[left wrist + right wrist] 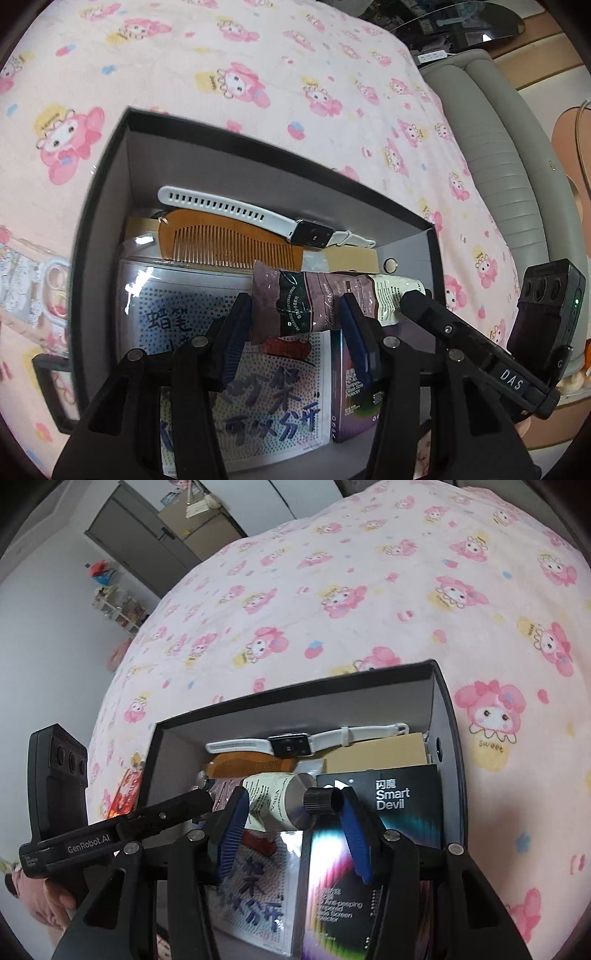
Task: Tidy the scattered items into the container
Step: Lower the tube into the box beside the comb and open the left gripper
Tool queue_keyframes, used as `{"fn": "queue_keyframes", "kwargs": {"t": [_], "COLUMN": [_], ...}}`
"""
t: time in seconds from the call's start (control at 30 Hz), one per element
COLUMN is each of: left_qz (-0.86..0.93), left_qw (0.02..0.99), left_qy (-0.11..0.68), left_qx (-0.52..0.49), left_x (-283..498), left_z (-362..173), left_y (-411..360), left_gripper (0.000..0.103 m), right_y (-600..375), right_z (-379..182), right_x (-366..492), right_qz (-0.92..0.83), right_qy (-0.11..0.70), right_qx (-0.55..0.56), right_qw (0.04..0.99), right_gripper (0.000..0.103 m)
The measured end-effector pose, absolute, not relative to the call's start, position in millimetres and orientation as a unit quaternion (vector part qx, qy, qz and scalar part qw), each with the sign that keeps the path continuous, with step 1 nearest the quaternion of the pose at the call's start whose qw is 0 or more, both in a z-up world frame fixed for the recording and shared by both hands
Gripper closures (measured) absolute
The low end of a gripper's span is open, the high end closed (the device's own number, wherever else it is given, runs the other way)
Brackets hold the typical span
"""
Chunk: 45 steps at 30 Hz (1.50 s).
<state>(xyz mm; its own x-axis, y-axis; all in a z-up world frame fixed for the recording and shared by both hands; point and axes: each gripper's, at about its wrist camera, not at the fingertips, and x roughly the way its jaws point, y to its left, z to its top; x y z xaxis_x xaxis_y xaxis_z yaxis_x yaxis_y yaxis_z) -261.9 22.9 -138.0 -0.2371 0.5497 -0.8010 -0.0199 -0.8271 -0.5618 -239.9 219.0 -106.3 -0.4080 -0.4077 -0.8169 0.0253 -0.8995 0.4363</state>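
You are holding the tube [332, 295] crosswise above the box [110, 155]: left gripper [295, 328] clamping the crimped end, right gripper [291, 812] clamping beside the cap.

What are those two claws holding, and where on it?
Both hold one crumpled hand cream tube over the black box: the left gripper pinches its flat crimped end, the right gripper its black-capped end.

We're in a home bedroom: a bed spread with a pink cartoon-print blanket [332, 602] fills both views, a grey padded headboard [491, 155] runs along its edge, and a grey door [136, 528] stands beyond a small toy shelf [118, 605] by the white wall.
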Motion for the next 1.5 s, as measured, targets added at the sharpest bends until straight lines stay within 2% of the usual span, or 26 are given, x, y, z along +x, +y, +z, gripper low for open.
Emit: {"fn": "queue_keyframes", "kwargs": {"t": [0.4, 0.73, 0.83, 0.9, 1.2, 1.37, 1.5], "left_qz": [0.737, 0.738, 0.756, 0.773, 0.778, 0.753, 0.766], "left_qw": [0.171, 0.153, 0.124, 0.109, 0.132, 0.169, 0.137], "left_qy": [-0.219, -0.199, -0.155, -0.122, -0.107, -0.056, -0.084], "left_qx": [-0.616, -0.626, -0.623, -0.613, -0.605, -0.633, -0.622], "left_x": [-269.0, -270.8, -267.6, -263.3, -244.7, -242.6, -255.4], "left_z": [-163.2, -160.7, -152.5, -144.1, -128.0, -141.6, -143.0], "left_y": [24.9, 28.7, 32.7, 35.9, 49.1, 74.9, 66.9], "left_gripper": [0.054, 0.053, 0.053, 0.053, 0.053, 0.054, 0.059], "right_y": [202.7, 210.2, 210.0, 211.7, 229.4, 214.9, 209.9], "right_z": [-126.6, -139.0, -137.5, -130.9, -104.1, -111.1, -115.7], "right_x": [-247.5, -247.7, -247.1, -243.5, -220.9, -219.6, -230.9], "right_qz": [-0.821, -0.801, -0.799, -0.807, -0.824, -0.825, -0.830], "right_qy": [-0.109, -0.138, -0.141, -0.133, -0.156, -0.092, -0.058], "right_qx": [0.546, 0.569, 0.570, 0.561, 0.531, 0.549, 0.550], "right_qw": [0.126, 0.129, 0.130, 0.125, 0.124, 0.098, 0.075], "right_gripper": [0.056, 0.056, 0.056, 0.056, 0.057, 0.059, 0.059]}}
